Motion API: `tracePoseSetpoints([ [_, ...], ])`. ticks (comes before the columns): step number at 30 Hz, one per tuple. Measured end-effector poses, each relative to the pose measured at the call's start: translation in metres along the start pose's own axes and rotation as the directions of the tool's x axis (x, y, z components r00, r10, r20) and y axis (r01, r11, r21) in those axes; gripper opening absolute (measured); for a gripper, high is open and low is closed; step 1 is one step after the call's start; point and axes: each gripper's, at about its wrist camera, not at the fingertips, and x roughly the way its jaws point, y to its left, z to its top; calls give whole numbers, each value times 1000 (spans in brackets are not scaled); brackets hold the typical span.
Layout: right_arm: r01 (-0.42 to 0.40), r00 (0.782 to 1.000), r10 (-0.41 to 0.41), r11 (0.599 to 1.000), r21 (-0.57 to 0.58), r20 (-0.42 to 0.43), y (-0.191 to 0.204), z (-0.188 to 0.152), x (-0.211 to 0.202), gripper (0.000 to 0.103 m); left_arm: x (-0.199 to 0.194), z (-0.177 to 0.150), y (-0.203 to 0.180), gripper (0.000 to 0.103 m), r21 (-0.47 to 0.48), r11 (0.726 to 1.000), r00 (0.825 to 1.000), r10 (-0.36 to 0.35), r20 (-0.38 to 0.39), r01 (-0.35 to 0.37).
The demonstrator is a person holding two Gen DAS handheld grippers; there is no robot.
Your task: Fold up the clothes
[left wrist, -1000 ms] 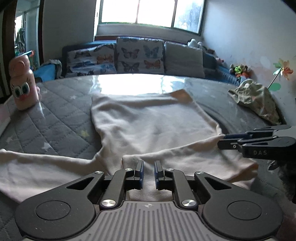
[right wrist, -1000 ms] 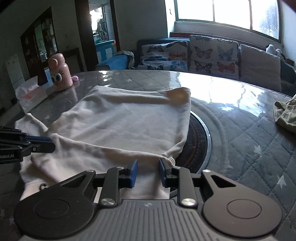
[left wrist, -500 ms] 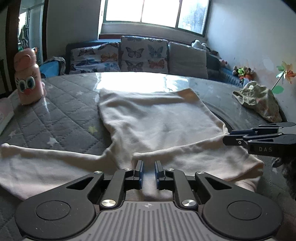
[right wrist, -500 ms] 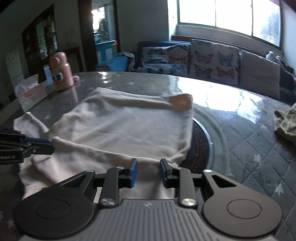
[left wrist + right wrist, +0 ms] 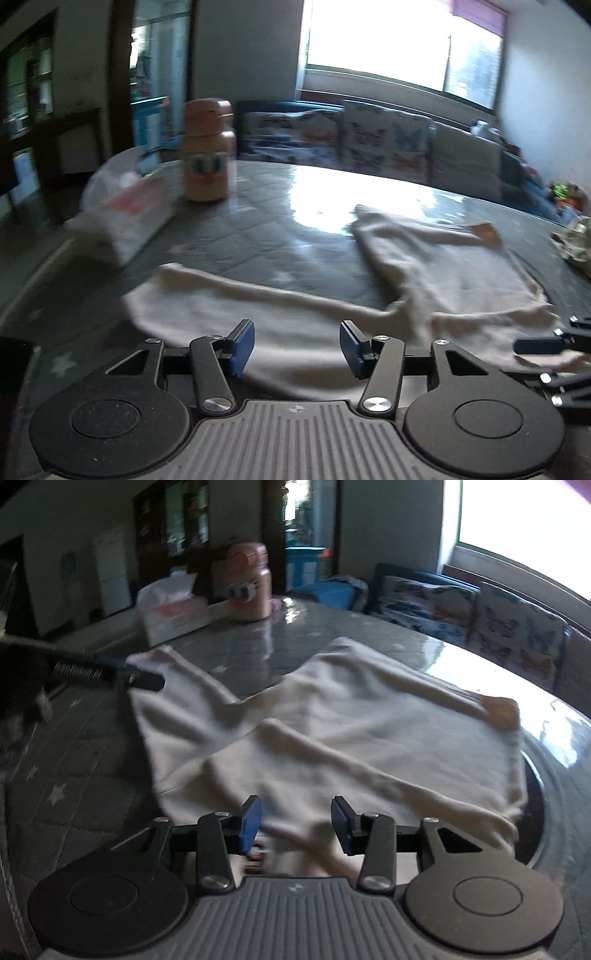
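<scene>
A cream long-sleeved garment lies flat on the grey quilted table; its left sleeve stretches out sideways. The right sleeve is folded across the body. My left gripper is open and empty, just above the left sleeve near its cuff end. My right gripper is open and empty over the garment's near edge. The right gripper's tips show at the right edge of the left wrist view; the left gripper shows in the right wrist view at the sleeve's end.
A pink cartoon-eyed bottle and a tissue pack stand at the table's far left. A crumpled greenish cloth lies at the right. A dark round inset shows under the garment's right side. A cushioned sofa is behind.
Both grippers have opened and let go of the garment. The left gripper has swung left toward the outstretched sleeve; the right gripper has also turned left. The folded sleeve now rests on the body.
</scene>
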Motion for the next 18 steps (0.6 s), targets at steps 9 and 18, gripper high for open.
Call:
tracePoseSetpoints([
  [9, -16, 1000, 16, 999, -43, 0, 27, 14, 17, 44, 0, -3, 55, 63, -128, 982, 990, 142, 6, -140],
  [18, -21, 1000, 21, 998, -63, 1, 33, 15, 19, 50, 9, -2, 77, 61, -189, 964, 982, 190, -5, -187],
])
